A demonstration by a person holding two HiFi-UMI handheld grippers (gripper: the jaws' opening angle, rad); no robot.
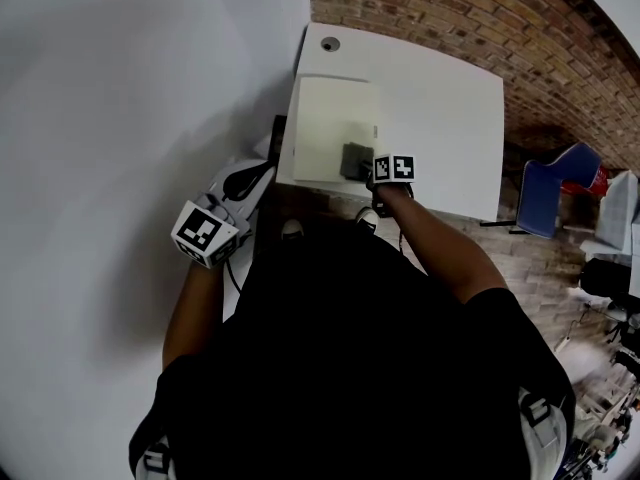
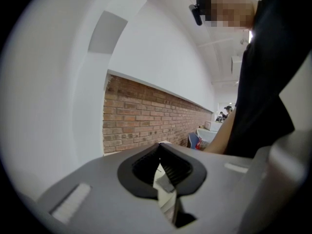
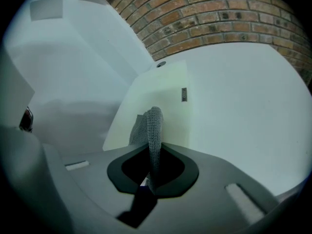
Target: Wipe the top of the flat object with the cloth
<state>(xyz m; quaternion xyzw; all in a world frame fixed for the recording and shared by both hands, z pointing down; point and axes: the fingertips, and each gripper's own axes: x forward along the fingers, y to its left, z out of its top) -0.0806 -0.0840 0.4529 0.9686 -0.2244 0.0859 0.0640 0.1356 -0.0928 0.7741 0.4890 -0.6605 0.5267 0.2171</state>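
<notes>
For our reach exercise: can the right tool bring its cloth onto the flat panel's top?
Probably yes: the right tool holds the cloth right above the flat panel, and nothing seems to lie between them.

White table (image 1: pixel 450 118) against red brick wall (image 1: pixel 450 8); plain white wall (image 1: pixel 120 118) at left; blue chair (image 1: pixel 553 190) off table's right end

The white counter (image 1: pixel 450 108) stands against a brick wall (image 1: pixel 450 8). A cream flat object (image 1: pixel 330 118) lies on it, just ahead of the right claw (image 3: pixel 152 175).

Coarse-knit cloth (image 3: pixel 154 126), smooth matt panel (image 3: pixel 156 89)
</notes>
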